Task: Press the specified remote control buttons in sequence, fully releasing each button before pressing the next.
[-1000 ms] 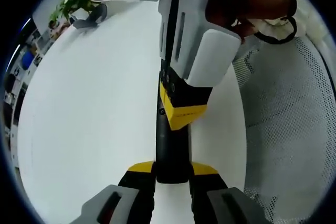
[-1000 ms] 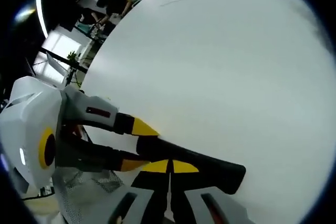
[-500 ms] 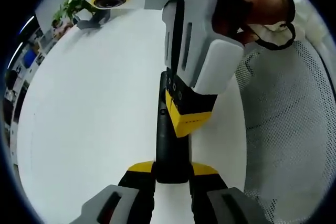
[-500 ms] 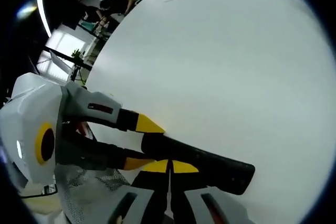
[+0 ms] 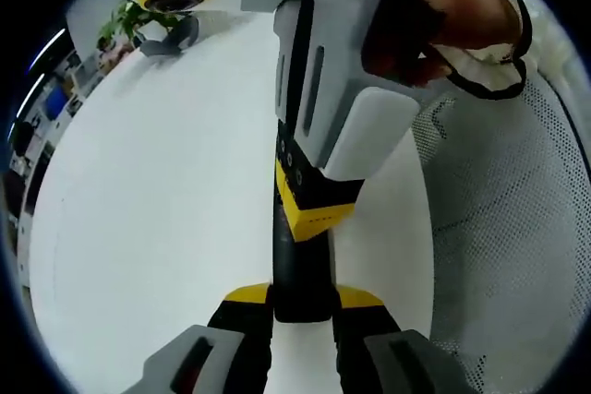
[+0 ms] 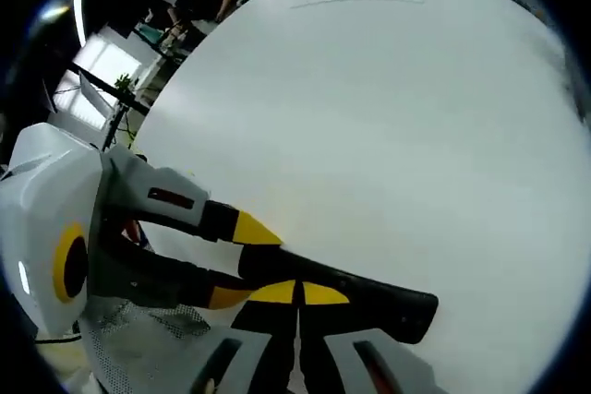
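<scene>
The left tool (image 5: 303, 306) clamps the black remote (image 5: 300, 260) (long axis toward 12 o'clock). The right tool (image 6: 297, 297), tips together, apparently presses it from above.

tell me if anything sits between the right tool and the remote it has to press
Nothing visible does. The left tool is shut on one end of the black remote, and the right tool, jaws closed, is already down on its top face.
</scene>
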Demonstrator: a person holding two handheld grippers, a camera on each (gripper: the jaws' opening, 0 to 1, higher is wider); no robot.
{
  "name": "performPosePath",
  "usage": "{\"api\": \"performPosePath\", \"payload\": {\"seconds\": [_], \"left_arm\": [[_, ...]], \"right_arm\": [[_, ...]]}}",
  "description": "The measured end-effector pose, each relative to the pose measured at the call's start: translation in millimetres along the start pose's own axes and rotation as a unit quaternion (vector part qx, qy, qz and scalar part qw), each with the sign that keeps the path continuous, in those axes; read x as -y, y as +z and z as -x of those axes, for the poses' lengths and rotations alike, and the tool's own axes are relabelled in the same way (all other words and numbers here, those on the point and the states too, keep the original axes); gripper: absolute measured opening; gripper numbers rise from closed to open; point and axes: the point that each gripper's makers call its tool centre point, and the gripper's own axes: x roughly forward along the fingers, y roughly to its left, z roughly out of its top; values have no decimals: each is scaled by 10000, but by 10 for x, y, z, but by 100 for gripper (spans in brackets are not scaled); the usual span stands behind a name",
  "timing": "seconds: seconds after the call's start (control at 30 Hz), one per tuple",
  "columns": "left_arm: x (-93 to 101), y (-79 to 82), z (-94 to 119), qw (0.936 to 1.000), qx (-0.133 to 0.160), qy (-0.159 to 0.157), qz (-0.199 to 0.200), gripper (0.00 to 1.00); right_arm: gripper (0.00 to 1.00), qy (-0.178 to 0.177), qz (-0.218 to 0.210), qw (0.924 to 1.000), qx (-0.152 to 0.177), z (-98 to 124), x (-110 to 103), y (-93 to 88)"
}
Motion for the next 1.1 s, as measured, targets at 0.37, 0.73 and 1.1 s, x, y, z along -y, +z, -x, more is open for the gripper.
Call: {"api": "performPosePath", "payload": {"seconds": [0.37,0.73,1.1], "left_arm": [[-3,-3,-4,10000,20,45,83,24],[-1,4,-3,9999,-11,91,142,24],[-21,9,-4,9999,128,70,86,24]], "right_arm": [[0,222,82,9996,170,34,51,11],[0,12,715,9956,600,246,25,145],[0,223,954,9821,1606,812,-15,321]]}}
